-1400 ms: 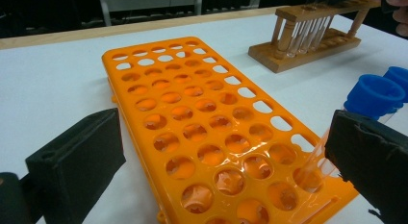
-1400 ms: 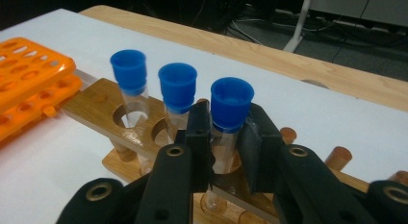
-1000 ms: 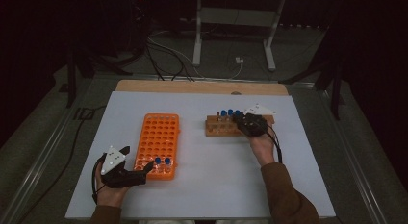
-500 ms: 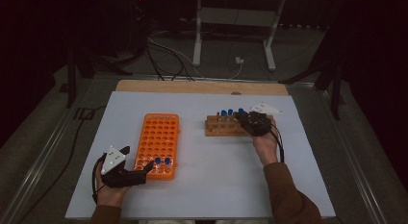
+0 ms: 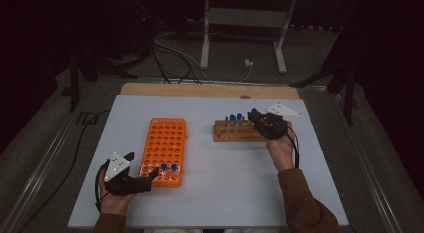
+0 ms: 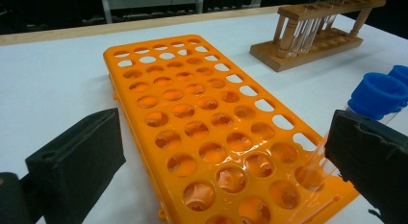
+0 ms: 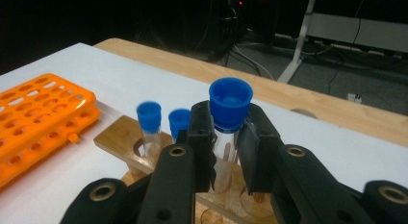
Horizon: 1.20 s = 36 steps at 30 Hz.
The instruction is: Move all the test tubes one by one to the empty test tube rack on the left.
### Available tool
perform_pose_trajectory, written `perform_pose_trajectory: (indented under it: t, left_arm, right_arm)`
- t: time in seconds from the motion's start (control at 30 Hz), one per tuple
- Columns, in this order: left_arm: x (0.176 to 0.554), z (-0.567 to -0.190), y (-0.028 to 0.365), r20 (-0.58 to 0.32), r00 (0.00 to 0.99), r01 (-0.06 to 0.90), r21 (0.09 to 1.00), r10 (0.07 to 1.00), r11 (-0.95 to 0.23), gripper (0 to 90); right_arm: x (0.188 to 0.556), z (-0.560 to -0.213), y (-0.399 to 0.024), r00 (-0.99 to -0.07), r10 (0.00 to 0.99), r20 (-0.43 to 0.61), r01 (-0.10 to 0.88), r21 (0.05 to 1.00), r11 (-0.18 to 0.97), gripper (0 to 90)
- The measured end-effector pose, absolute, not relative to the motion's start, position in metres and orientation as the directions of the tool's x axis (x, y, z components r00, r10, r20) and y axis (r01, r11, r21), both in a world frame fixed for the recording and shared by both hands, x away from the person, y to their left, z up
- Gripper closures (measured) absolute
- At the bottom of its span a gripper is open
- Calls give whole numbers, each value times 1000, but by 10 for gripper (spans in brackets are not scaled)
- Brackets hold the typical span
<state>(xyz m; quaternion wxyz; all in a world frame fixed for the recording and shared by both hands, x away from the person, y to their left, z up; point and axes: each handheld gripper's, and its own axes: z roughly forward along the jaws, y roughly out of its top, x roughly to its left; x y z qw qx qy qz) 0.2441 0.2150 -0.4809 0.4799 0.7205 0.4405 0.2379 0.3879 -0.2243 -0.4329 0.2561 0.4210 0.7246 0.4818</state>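
Racks, two: orange rack (image 5: 166,149), plastic, many round holes, lying left of centre on the white table (image 5: 210,203); wooden rack (image 5: 235,131), right of centre, well apart from the orange one.

Tubes, blue-capped, five counted:
- Two in the near right corner of the orange rack (image 5: 168,168), upright; in the left gripper view one cap (image 6: 378,89) rises just behind the right jaw
- Two standing in the wooden rack (image 7: 162,124), side by side, caps level
- One held tube (image 7: 230,119), upright, clamped just under its cap between the jaws of the right gripper (image 7: 230,152); it stands above the right end of the wooden rack, its cap higher than the two beside it; whether its foot is clear of the hole cannot be told

Grippers, two:
- Right gripper, closed on the held tube, at the far right end of the wooden rack (image 5: 260,120)
- Left gripper (image 5: 142,170), jaws wide apart, nothing between the pads; at the near end of the orange rack, one jaw either side of its corner, right jaw just beside the two tubes there

Surroundings: wooden board edge (image 5: 210,89) behind the table; cables (image 5: 175,58) and metal stand legs (image 5: 242,38) on the dark floor beyond

In the way: the right gripper's body covers the right end of the wooden rack in the high view
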Motion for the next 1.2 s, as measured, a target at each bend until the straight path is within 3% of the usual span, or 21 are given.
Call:
perform_pose_trajectory:
  t: [0.33, 0.63, 1.2]
  left_arm:
    - [244, -481, 215, -82, 496, 407, 901, 864, -148, 7]
    - [244, -481, 216, -83, 493, 408, 901, 866, -145, 7]
    - [244, -481, 216, -82, 487, 407, 902, 870, -143, 7]
  right_arm:
    - [379, -410, -227, -522, 853, 7, 316, 930, 187, 772]
    - [373, -395, -232, -549, 834, 53, 324, 933, 155, 772]
    - [354, -398, -205, -643, 765, 49, 324, 921, 214, 771]
